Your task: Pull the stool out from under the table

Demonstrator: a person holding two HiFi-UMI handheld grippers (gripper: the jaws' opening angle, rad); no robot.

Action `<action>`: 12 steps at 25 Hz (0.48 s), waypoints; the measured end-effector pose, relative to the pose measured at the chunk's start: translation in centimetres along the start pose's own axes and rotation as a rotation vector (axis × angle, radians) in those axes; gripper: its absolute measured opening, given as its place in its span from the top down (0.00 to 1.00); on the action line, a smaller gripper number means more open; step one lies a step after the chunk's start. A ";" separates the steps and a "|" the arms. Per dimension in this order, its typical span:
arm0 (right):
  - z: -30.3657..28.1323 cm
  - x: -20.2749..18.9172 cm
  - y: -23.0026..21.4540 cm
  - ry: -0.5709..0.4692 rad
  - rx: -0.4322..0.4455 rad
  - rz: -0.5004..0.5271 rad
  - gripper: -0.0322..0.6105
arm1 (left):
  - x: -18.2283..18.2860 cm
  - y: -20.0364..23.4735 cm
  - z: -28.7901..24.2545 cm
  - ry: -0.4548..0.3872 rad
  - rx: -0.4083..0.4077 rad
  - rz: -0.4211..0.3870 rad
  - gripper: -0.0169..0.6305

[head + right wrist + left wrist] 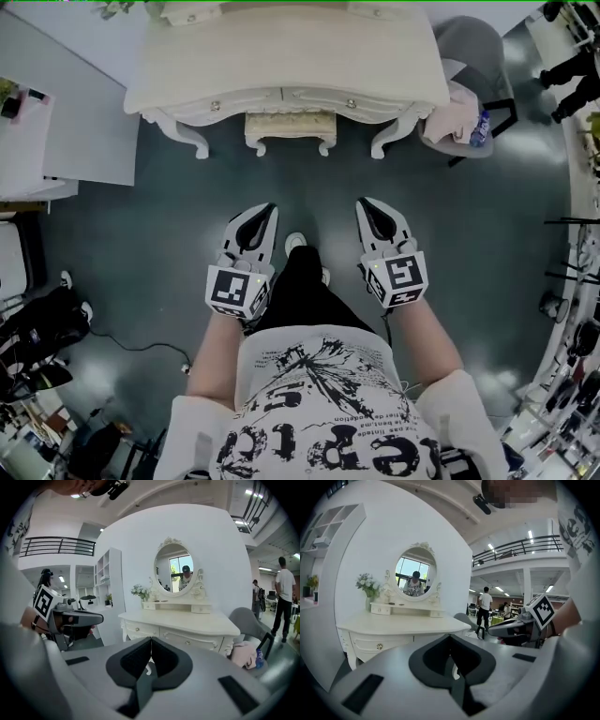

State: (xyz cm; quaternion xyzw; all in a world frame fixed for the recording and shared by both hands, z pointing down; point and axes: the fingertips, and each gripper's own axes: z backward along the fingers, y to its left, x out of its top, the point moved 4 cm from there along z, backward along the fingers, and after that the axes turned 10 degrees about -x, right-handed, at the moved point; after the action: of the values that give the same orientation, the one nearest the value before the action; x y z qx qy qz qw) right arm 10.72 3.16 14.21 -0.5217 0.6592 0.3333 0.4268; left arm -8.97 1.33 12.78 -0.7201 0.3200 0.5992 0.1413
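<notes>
Grey floor [169, 234] carries one table [281, 56] over one stool [289, 127]; left gripper [270, 210] and right gripper [362, 205] both closed, empty.

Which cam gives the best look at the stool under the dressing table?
Head view. It looks down on the stool, showing its seat and legs tucked under the dressing table. Both gripper views show the table's top and drawers, but the left claw and right claw block the space underneath, so the stool can't be made out.

Grey floor [169, 216] carries the cream table [281, 56], stool [291, 127] tucked beneath it
</notes>
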 end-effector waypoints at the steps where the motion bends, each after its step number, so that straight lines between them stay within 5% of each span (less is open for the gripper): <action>1: -1.6 -0.5 -0.2 0.009 0.002 0.008 0.92 | -0.7 1.2 -0.9 0.006 0.003 0.009 0.95; 12: -21.1 -14.7 -4.0 0.115 -0.025 0.001 0.92 | -13.5 13.6 -11.3 0.019 0.028 0.021 0.95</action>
State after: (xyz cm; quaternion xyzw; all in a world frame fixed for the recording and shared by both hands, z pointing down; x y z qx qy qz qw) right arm 11.37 -10.52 36.33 -0.5448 0.6787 0.3112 0.3817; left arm -9.84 -11.67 30.86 -0.7202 0.3373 0.5894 0.1419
